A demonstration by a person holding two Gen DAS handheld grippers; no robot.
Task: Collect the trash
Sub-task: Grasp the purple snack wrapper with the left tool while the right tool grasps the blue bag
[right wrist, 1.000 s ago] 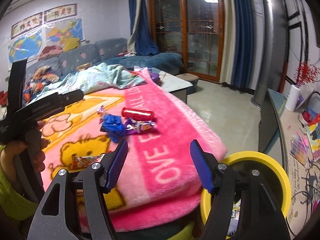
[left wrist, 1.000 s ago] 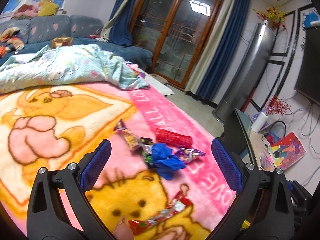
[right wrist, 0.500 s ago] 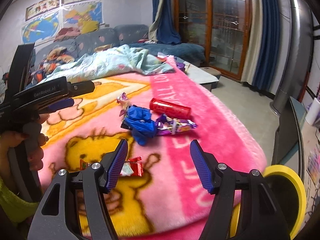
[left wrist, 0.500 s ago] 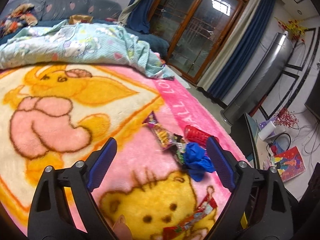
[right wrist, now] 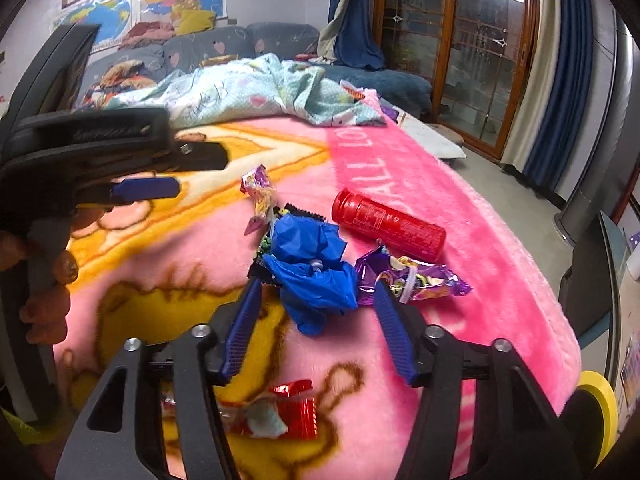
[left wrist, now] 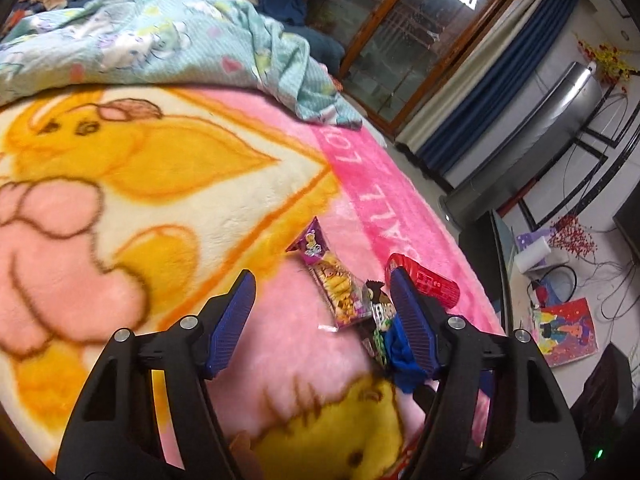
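Trash lies in a cluster on the pink cartoon blanket point(right wrist: 460, 184): a crumpled blue bag point(right wrist: 312, 264), a red tube point(right wrist: 388, 226), a purple wrapper point(right wrist: 416, 278), a long snack wrapper point(right wrist: 260, 196) and a red wrapper point(right wrist: 276, 412). My right gripper point(right wrist: 316, 324) is open, its fingers just short of the blue bag. My left gripper point(left wrist: 324, 316) is open over the long snack wrapper point(left wrist: 332, 276), with the red tube point(left wrist: 432, 280) and blue bag point(left wrist: 400, 352) behind its right finger. It also shows in the right wrist view point(right wrist: 144, 190).
A light-blue quilt point(left wrist: 160, 36) is bunched at the blanket's far end, a sofa point(right wrist: 224, 44) behind it. A yellow bin rim point(right wrist: 598, 404) shows at the bed's right edge. A dark cabinet point(left wrist: 484, 240) stands beside the bed.
Both grippers have moved forward and down toward the trash cluster. The left one has swung left and now hangs over the long snack wrapper. Both stay open.
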